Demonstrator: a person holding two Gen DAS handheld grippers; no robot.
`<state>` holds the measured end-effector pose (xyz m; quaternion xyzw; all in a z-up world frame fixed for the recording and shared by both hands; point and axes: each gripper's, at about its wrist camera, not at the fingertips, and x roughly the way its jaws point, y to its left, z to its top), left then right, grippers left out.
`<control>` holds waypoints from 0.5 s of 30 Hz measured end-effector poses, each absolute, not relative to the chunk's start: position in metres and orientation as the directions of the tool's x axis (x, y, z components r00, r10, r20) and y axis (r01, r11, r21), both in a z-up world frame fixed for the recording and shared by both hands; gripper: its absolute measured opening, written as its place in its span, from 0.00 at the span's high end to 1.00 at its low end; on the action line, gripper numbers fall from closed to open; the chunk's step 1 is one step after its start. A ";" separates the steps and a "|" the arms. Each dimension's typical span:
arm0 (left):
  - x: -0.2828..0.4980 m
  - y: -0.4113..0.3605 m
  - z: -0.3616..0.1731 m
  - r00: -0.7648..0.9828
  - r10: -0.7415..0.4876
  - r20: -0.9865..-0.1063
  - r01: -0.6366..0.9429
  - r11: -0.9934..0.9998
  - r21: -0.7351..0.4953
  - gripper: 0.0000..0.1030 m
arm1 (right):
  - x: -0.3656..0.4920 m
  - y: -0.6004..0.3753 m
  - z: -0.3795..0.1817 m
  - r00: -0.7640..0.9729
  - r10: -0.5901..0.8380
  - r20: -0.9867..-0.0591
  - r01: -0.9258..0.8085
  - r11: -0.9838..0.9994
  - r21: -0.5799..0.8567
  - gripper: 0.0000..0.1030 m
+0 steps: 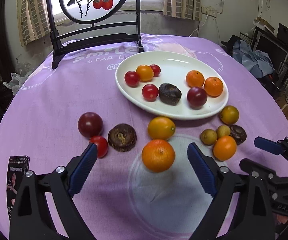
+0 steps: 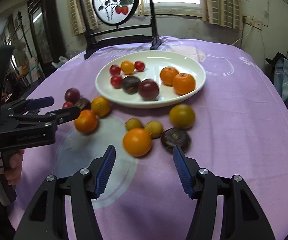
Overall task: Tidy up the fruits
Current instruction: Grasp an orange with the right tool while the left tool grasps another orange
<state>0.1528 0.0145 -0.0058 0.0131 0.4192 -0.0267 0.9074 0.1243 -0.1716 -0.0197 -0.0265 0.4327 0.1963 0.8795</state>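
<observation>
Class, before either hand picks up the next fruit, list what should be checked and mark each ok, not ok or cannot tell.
1. Left tongs open: ok.
2. Right tongs open: ok.
3. Orange between the left tongs' fingers, not gripped: ok.
4. Plate has bare space: ok.
5. All fruit on the plate: not ok; the plum and others lie on the cloth.
6. Tongs apart from each other: ok.

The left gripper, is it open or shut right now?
Open. The left gripper has its blue fingers spread wide on either side of an orange, with clear gaps; neither pad touches it.
</observation>
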 end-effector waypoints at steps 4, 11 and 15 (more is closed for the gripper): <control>0.152 0.019 -0.013 0.642 -0.045 -0.766 0.054 0.998 -0.013 0.13 | 0.125 -0.157 -0.031 0.512 0.313 -0.800 -0.382 0.917 0.115 0.41; 0.159 0.030 -0.025 0.625 -0.066 -0.778 0.047 0.998 -0.047 0.13 | 0.149 -0.142 -0.046 0.482 0.268 -0.834 -0.355 0.930 0.093 0.41; 0.162 0.033 -0.029 0.609 -0.074 -0.790 0.045 0.997 -0.059 0.13 | 0.162 -0.132 -0.051 0.491 0.211 -0.845 -0.338 0.940 0.038 0.55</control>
